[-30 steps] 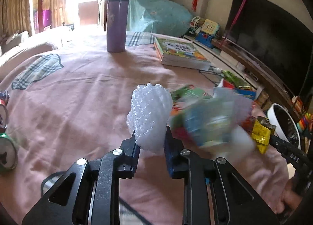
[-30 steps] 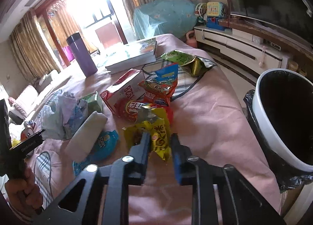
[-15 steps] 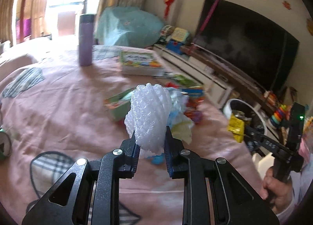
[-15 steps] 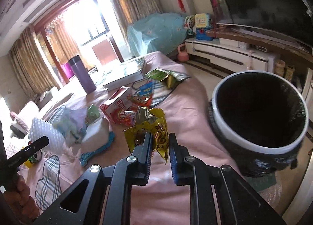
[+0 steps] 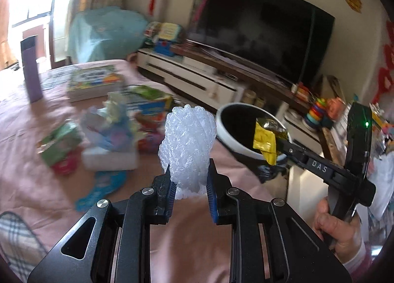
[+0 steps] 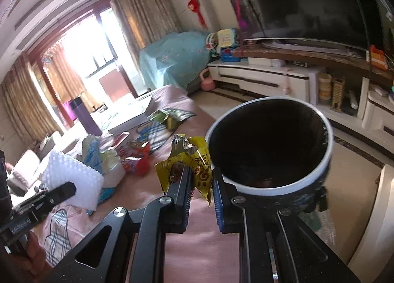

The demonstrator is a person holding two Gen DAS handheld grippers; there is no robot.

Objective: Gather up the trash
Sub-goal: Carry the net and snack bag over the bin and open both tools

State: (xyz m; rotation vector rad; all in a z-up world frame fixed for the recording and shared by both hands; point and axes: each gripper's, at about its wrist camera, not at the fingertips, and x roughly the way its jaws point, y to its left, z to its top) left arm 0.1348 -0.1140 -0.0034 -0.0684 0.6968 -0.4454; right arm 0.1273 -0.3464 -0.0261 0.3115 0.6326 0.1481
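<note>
Both hands loaded! The left gripper, low centre of its view, clamps a wad of white foam netting that stands up between the pads. The right gripper pinches a crumpled yellow snack wrapper right beside the white rim of the bin, whose black liner fills the centre right of that frame. Neither piece is dropped yet, and the bin looks almost bare inside. Plenty left: over on the pink bedspread, at the left of the left view, a blurred heap of packets and tissue waits, so the job looks far from finished
</note>
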